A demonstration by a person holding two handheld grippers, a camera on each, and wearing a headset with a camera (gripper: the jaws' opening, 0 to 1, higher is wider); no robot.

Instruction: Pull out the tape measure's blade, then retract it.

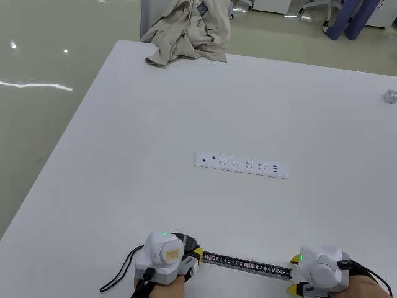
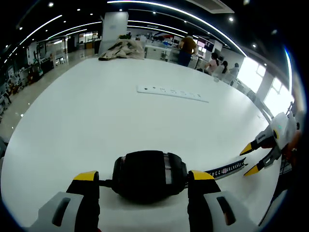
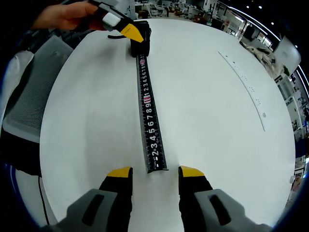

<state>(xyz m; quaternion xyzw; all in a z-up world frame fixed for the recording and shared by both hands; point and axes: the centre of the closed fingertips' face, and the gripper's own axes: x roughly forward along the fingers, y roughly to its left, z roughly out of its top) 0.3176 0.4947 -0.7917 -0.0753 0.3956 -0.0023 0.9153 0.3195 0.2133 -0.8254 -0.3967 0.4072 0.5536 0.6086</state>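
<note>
Near the front edge of the desk (image 1: 155, 124), the tape measure (image 2: 149, 174) sits clasped between the left gripper (image 2: 144, 178) fingers (image 2: 87, 193). Its blade (image 1: 248, 266) runs rightward along the desk and ends between the right gripper (image 3: 156, 171) fingers, touching neither. A power strip (image 1: 242, 165) lies behind them at mid-desk. A crumpled garment (image 1: 186, 31) rests on the far edge.

I read this as a large open-plan office or lab hall. My head view looks over a broad white worktable (image 1: 155, 124) with a white power strip (image 1: 240, 164) lying on it and a crumpled beige garment (image 1: 186, 31) at the far edge. The floor (image 1: 49, 62) beyond is glossy and reflects lamps. The left gripper view shows long ceiling light strips (image 2: 145, 4), tall windows (image 2: 251, 72) and people (image 2: 186, 48) standing among desks. A grey mesh office chair (image 3: 34, 87) stands beside the table.
</note>
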